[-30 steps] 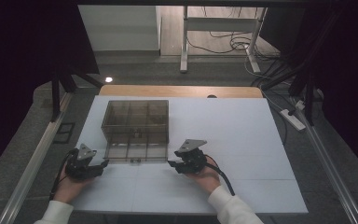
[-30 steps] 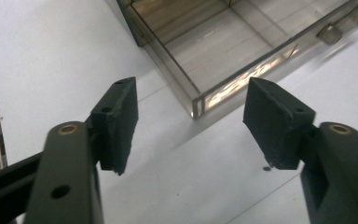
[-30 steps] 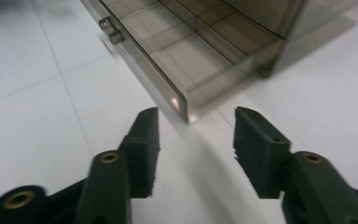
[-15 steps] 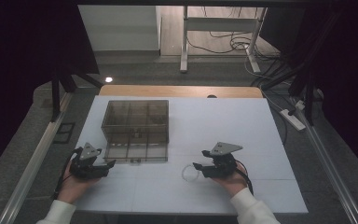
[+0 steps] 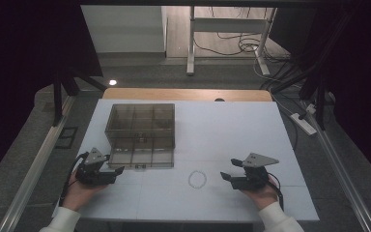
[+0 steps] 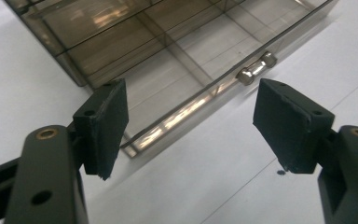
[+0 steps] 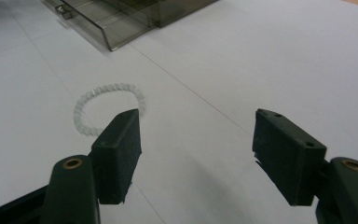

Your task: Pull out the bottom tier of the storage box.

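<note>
Resting on the white worktop [image 5: 232, 125], the coiled ring [image 5: 197, 179] lies flat in front of the open drawer [image 5: 142, 155] of the smoky box [image 5: 141, 123], between the two hands. One second ago the right gripper [image 5: 228, 177] was close to the drawer front; now it is well to the right of the ring, and nothing is between its pads. Its jaws have just been opening, and they stand apart and released. In the right gripper view the ring [image 7: 109, 108] lies just beyond the left pad, not touched.

The left gripper [image 5: 118, 170] has moved little. It is beside the left front corner of the drawer, and its jaws have also just been opening; they are wide and hold nothing. In the left gripper view the drawer's metal knob [image 6: 256, 68] shows between the two pads, farther off.

No brand, label or writing can be read on the box, the ring or the grippers.
</note>
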The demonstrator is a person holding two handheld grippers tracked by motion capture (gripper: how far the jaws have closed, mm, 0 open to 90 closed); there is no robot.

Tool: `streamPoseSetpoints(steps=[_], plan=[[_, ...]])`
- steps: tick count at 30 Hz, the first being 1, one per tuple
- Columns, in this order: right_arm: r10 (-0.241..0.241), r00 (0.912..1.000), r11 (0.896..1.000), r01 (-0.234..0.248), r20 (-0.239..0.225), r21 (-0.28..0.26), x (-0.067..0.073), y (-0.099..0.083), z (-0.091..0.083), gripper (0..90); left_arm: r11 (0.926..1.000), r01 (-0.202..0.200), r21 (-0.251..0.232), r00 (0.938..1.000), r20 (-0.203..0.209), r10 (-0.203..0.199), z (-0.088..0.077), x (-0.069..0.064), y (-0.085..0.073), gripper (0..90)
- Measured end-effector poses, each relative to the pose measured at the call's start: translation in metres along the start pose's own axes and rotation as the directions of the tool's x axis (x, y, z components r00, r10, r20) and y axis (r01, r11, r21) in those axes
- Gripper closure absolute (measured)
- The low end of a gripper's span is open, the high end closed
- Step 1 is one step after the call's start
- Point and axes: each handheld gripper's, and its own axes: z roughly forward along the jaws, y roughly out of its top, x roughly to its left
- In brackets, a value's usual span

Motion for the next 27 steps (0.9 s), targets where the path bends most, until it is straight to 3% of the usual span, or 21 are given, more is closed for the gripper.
streamPoseSetpoints(steps=[7,16,27], plan=[[0.025,0.9984,1.000,-0.024,0.050,-0.016,-0.015,-0.018,-0.029,29.8,0.9999,-0.011,-0.003,0.9996,0.026,0.011,0.003,-0.007,0.007,26.9],[0.040,0.9942,0.999,-0.039,0.100,-0.015,-0.025,-0.035,-0.053,29.3,0.9995,-0.030,-0.013,0.9967,0.076,0.031,0.005,-0.018,0.018,26.0],[0.029,0.9950,0.999,-0.027,0.095,-0.016,-0.027,-0.036,-0.054,28.9,0.9983,-0.056,-0.012,0.9906,0.124,0.057,0.012,-0.032,0.036,25.4]])
